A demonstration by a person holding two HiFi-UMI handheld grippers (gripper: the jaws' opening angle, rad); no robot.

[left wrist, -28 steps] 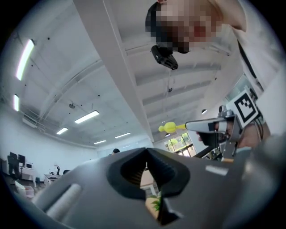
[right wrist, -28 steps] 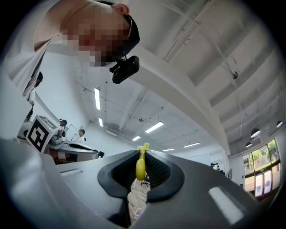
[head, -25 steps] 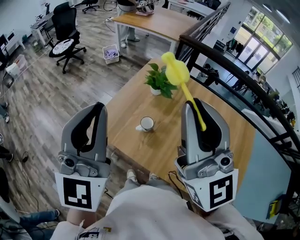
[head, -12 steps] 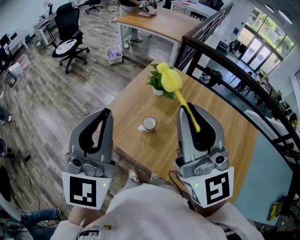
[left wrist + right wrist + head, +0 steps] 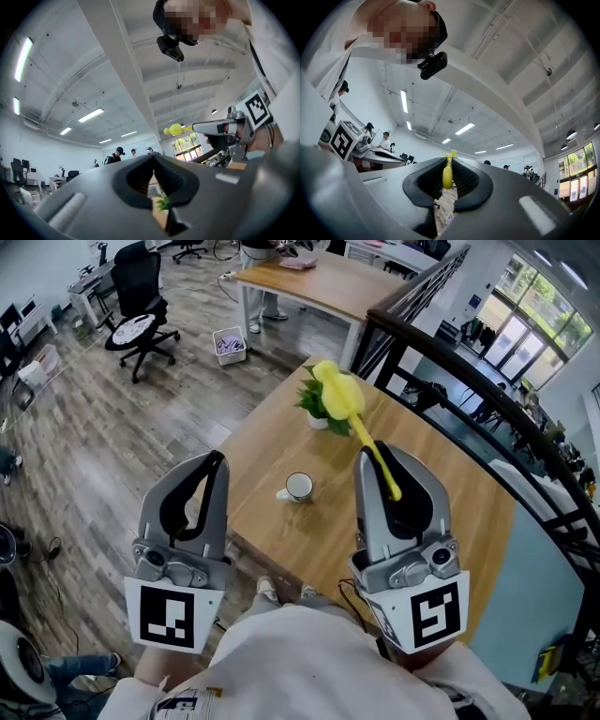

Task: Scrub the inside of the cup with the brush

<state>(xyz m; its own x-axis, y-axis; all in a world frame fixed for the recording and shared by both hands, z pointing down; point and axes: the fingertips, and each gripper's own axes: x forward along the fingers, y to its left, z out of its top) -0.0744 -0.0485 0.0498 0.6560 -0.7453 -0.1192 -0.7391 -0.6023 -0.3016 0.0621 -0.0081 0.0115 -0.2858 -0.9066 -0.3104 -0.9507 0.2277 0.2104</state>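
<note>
Left gripper (image 5: 210, 465): held up in front of the person, left of the table (image 5: 267, 442). Its jaws are closed tip to tip with nothing between them.
Left gripper's own view (image 5: 152, 161): only a thin gap shows below the tips, with a strip of table and green leaves behind it.
Right gripper (image 5: 380, 456): held up level with the left one, over the near part of the table. Its jaws are clamped on the brush handle.
Brush (image 5: 341, 396): yellow. The thin handle runs up out of the jaws and the bulky head sits in front of the plant (image 5: 309, 401). Whether the head is bristle or sponge is probably not decidable at this size.
Brush, right gripper view (image 5: 447, 176): the handle is pinched between the ribbed pads, with its end just past the tips (image 5: 450, 159).
Cup (image 5: 298, 487): white, upright on the table near its front edge. It lies between the two grippers in the head view and touches neither.
Plant: small white pot, beyond the cup.
Surroundings: wood floor, black office chair (image 5: 139, 315), dark railing (image 5: 450, 371) along the right.
</note>
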